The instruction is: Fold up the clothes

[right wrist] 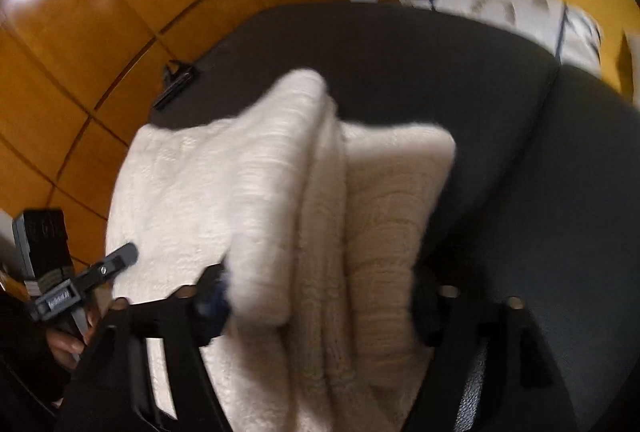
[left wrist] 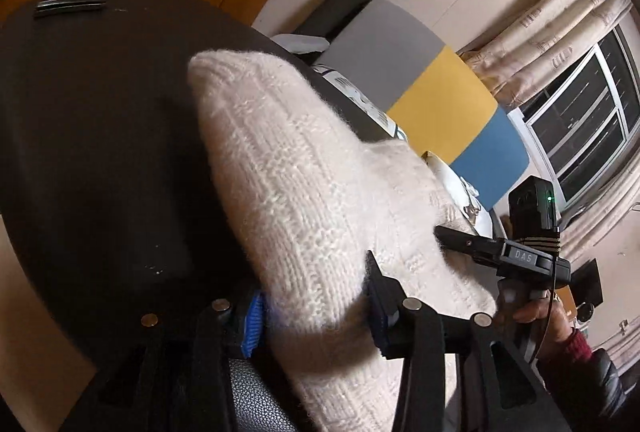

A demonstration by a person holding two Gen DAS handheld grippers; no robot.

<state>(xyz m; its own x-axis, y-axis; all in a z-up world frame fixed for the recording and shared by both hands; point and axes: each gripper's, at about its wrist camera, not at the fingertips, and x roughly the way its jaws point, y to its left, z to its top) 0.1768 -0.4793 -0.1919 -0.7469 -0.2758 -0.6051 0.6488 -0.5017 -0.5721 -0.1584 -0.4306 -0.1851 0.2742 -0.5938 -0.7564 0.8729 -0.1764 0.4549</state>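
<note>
A cream knitted sweater [left wrist: 304, 184], folded into a thick bundle, lies on a dark surface [left wrist: 100, 152]. In the left wrist view its near end is pinched between the blue-padded fingers of my left gripper [left wrist: 316, 312], which is shut on it. The right wrist view is blurred. There the layered folds of the sweater [right wrist: 256, 200] run between the wide-set fingers of my right gripper [right wrist: 320, 300], which looks open around them. A finger of the other gripper [left wrist: 472, 246] reaches the sweater from the right, held by a hand [left wrist: 544, 316].
A black clip [left wrist: 70, 6] sits on the far rim of the dark surface, over an orange wooden floor [right wrist: 80, 32]. Beyond the far rim are a grey, yellow and blue panel [left wrist: 440, 104], a white bag [right wrist: 500, 8], a curtain and a window [left wrist: 588, 120].
</note>
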